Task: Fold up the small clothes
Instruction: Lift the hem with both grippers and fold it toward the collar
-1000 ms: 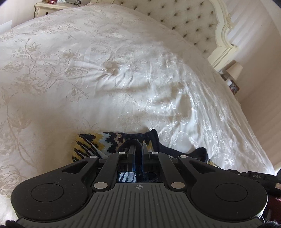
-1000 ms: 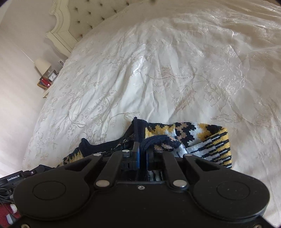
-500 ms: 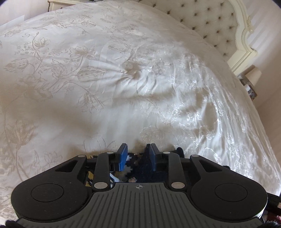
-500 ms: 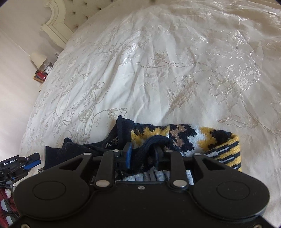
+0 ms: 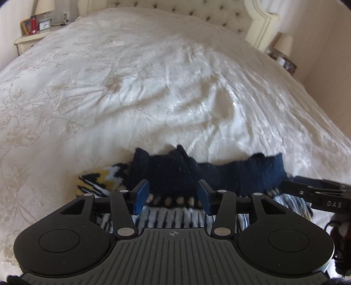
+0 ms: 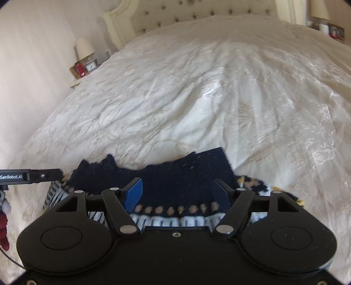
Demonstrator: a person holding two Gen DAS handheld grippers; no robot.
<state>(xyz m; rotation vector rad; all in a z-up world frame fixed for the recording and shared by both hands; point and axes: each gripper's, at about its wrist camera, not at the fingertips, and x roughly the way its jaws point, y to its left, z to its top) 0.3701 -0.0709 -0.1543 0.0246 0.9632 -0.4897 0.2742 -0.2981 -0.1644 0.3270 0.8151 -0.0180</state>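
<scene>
- Left tongs [image 5: 173, 197]: blue pads spread wide apart, nothing between them; they hover just over the knitted garment [image 5: 193, 175].
- Right tongs [image 6: 175, 195]: likewise spread, pads clear of the cloth on both sides, gripping nothing.
- Garment: small knit piece lying on the bed [image 5: 153, 87] near its foot edge, directly below and in front of both tongs. The upper layer is dark navy; beneath it shows a row of tan diamonds on navy, then white-and-navy striping. A yellow, black and white zigzag section sticks out at the left end in the left wrist view [image 5: 98, 177].
- In the right wrist view the same garment [image 6: 175, 177] has its navy layer folded over on top, one corner raised and pointing towards the headboard; the patterned edge peeks out on the right [image 6: 252, 184].
- Each tool appears in the other's camera: the right one's black body at the right edge of the left wrist view [image 5: 318, 193], the left one's at the left edge of the right wrist view [image 6: 30, 175]. They sit side by side, near opposite ends of the garment.
- Bedspread: cream, floral pattern, wrinkled. Tufted headboard [image 6: 197, 13] at the far end.
- Nightstand [image 5: 28, 39] with lamp, clock and red item, far left in the left wrist view; table lamp [image 6: 84, 47] visible in the right wrist view.
- Both frames slightly motion-blurred; fine knit detail uncertain.
</scene>
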